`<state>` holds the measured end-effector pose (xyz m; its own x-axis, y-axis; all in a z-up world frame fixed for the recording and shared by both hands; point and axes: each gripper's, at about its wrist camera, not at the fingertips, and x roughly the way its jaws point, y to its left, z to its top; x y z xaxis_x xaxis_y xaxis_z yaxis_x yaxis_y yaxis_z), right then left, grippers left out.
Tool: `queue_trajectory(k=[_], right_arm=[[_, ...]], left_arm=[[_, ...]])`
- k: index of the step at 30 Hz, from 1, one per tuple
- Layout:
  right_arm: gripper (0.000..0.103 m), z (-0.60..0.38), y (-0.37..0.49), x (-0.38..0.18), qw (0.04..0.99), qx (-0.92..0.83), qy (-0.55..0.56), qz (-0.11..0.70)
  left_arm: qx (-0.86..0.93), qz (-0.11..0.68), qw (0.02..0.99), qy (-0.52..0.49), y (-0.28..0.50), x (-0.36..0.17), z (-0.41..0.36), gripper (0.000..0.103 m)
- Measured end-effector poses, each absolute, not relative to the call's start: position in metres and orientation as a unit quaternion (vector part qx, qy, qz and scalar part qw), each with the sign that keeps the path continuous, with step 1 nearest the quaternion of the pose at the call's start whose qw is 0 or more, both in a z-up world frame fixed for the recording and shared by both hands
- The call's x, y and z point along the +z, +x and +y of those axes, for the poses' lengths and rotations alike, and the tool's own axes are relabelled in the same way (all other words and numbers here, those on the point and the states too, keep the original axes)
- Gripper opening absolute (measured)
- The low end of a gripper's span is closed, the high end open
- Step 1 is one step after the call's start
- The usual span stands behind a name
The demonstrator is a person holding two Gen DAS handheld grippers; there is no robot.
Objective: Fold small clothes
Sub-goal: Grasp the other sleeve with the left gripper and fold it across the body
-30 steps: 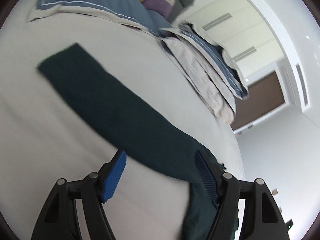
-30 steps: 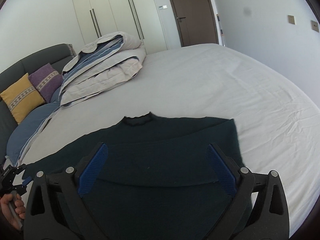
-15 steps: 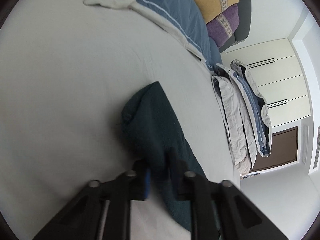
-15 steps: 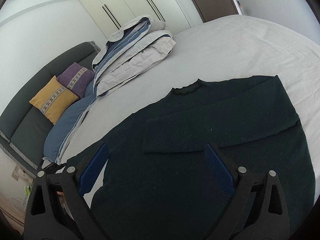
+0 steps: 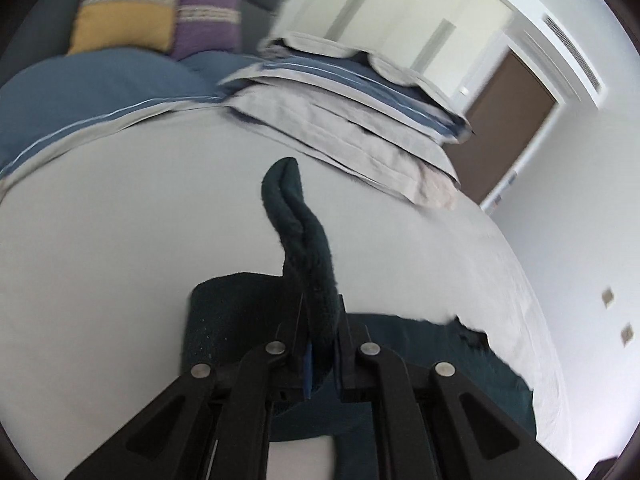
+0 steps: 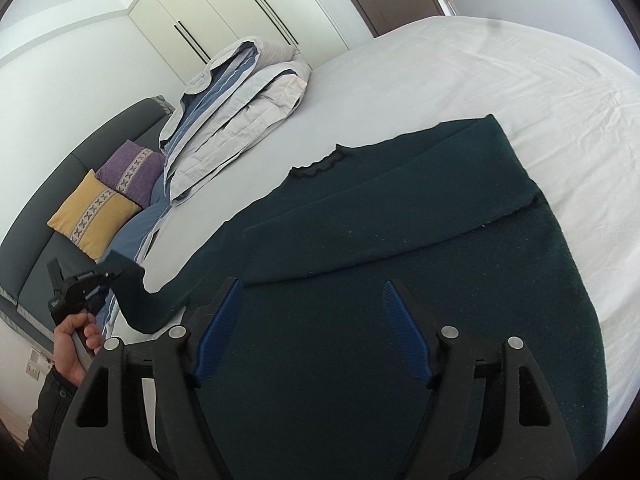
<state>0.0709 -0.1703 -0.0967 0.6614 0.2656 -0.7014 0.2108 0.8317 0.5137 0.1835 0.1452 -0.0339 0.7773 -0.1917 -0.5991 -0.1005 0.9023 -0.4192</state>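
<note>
Here the dark green sweater (image 6: 420, 240) lies flat on the bed (image 6: 480, 72), one sleeve folded across its chest. The left gripper (image 5: 322, 344) pinches the other sleeve (image 5: 304, 236), lifted, probably by its cuff. The right gripper (image 6: 312, 320), fingers spread but closing, hovers above the body.

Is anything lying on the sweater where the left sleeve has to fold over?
Nothing visible does. The left gripper is shut on the sleeve, lifted off the bed. The sweater body is bare except its other sleeve, already folded across the chest.
</note>
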Motion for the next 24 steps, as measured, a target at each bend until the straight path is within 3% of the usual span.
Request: queue_trajectory(k=[8, 11, 12, 15, 24], right_arm=[[0.071, -0.231, 0.029, -0.108, 0.855, -0.030, 0.329, 0.399], [0.071, -0.250, 0.026, -0.114, 0.846, -0.041, 0.342, 0.407], [0.071, -0.254, 0.024, -0.115, 0.844, -0.043, 0.345, 0.408], [0.071, -0.261, 0.030, -0.118, 0.842, -0.049, 0.342, 0.414], [0.071, -0.245, 0.114, -0.110, 0.844, 0.000, 0.310, 0.438]], left_arm=[[-0.186, 0.389, 0.899, -0.071, 0.204, -0.052, -0.094, 0.009], [-0.229, 0.426, 0.874, -0.044, 0.200, -0.075, -0.147, 0.026], [-0.234, 0.427, 0.872, -0.045, 0.196, -0.078, -0.153, 0.033], [-0.228, 0.412, 0.880, -0.050, 0.182, -0.074, -0.143, 0.067], [-0.195, 0.371, 0.899, -0.128, 0.160, -0.047, -0.033, 0.070]])
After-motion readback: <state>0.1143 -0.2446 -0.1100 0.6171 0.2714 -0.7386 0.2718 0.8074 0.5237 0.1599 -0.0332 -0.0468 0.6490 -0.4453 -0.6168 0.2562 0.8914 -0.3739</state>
